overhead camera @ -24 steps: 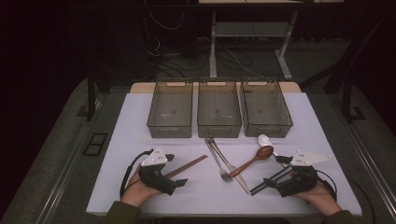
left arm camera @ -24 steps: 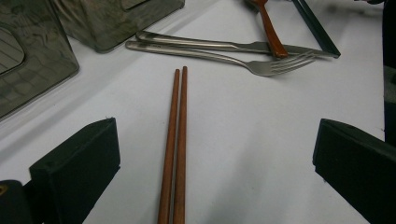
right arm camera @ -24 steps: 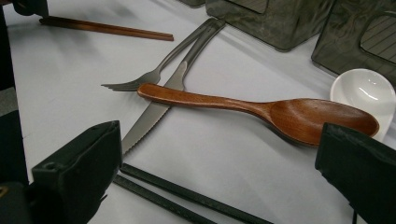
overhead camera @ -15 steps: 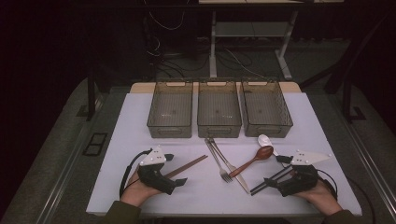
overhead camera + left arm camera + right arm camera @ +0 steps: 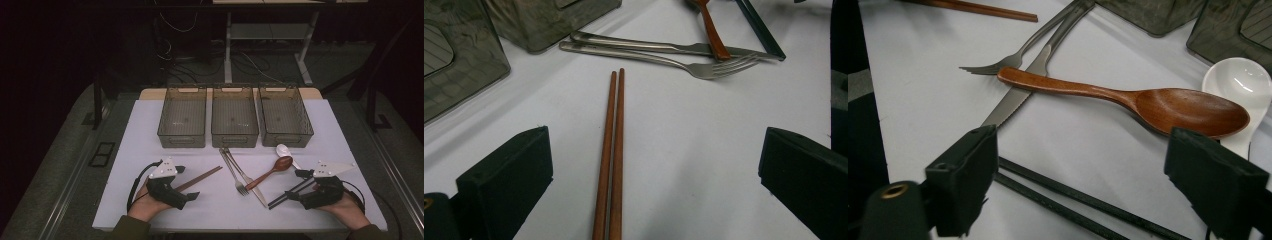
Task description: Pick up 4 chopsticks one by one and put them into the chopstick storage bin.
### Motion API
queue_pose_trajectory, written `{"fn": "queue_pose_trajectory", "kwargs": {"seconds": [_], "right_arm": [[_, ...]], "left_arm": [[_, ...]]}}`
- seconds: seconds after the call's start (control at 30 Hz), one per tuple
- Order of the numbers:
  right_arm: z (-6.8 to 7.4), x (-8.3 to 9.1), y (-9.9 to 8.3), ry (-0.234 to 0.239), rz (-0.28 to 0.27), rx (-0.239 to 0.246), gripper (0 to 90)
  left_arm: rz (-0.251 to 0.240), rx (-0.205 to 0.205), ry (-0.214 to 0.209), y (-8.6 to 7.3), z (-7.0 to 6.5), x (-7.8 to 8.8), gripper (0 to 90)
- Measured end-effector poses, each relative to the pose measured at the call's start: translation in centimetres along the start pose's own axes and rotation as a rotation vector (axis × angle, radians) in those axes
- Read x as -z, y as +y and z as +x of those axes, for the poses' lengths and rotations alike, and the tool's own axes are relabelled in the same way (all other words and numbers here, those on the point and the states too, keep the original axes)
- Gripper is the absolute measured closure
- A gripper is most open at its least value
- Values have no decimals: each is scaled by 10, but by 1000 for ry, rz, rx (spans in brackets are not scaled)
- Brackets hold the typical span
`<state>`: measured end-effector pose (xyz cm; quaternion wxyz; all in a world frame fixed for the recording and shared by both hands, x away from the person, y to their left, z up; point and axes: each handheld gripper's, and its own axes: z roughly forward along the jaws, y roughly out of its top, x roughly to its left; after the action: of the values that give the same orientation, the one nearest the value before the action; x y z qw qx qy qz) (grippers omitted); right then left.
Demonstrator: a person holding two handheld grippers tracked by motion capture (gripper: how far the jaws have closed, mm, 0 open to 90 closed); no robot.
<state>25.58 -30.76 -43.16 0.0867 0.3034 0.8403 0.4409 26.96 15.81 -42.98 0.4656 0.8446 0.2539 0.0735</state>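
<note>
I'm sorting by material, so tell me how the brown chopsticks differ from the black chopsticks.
The brown chopsticks are reddish wood colour; the black chopsticks are dark. The brown pair lies between the left gripper's open jaws; the black pair lies by the right gripper. The brown pair lies tight together; the black pair shows a gap. Both pairs lie flat on the white table.

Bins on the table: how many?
3, in one row at the far side: left bin, middle bin, right bin, side by side, all looking empty.
</note>
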Motion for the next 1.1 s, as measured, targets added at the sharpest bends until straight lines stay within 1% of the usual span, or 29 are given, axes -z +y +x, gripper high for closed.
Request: {"fn": "queue_pose_trajectory", "kwargs": {"seconds": [0.03,0.07,0.13,0.23,0.27,0.33,0.43,0.5,0.53,0.67,0.73,0.93,1.1], "right_arm": [[-1,0,0,2,6,2,170],[-1,0,0,2,6,2,170],[-2,1,-1,13,22,5,237],[-3,1,-2,21,39,7,279],[-3,1,-2,21,39,7,279],[-4,0,-3,40,61,14,315],[-5,-1,-4,62,74,28,347],[-5,-2,-4,69,80,33,354],[-5,-5,-4,84,96,47,369],[-2,-9,-4,100,123,59,382],[0,-13,-3,116,141,82,390],[3,-19,-2,134,168,113,415],[2,-22,-2,140,185,134,434]], "left_arm": [[0,1,-1,0,0,0,0],[-1,0,-1,0,0,0,0],[-1,-3,-1,1,0,1,0],[-4,0,0,1,-1,1,0],[-3,-1,0,1,-1,1,0],[-2,-3,-2,1,-1,1,0],[-2,1,-4,1,-1,1,0],[-1,2,-5,1,0,1,0],[-1,2,-5,1,0,1,0],[1,-1,-7,1,0,1,0],[-2,1,-7,1,-1,0,0],[-1,3,-6,1,-1,0,0],[-1,1,-7,1,-1,-1,0]]}}
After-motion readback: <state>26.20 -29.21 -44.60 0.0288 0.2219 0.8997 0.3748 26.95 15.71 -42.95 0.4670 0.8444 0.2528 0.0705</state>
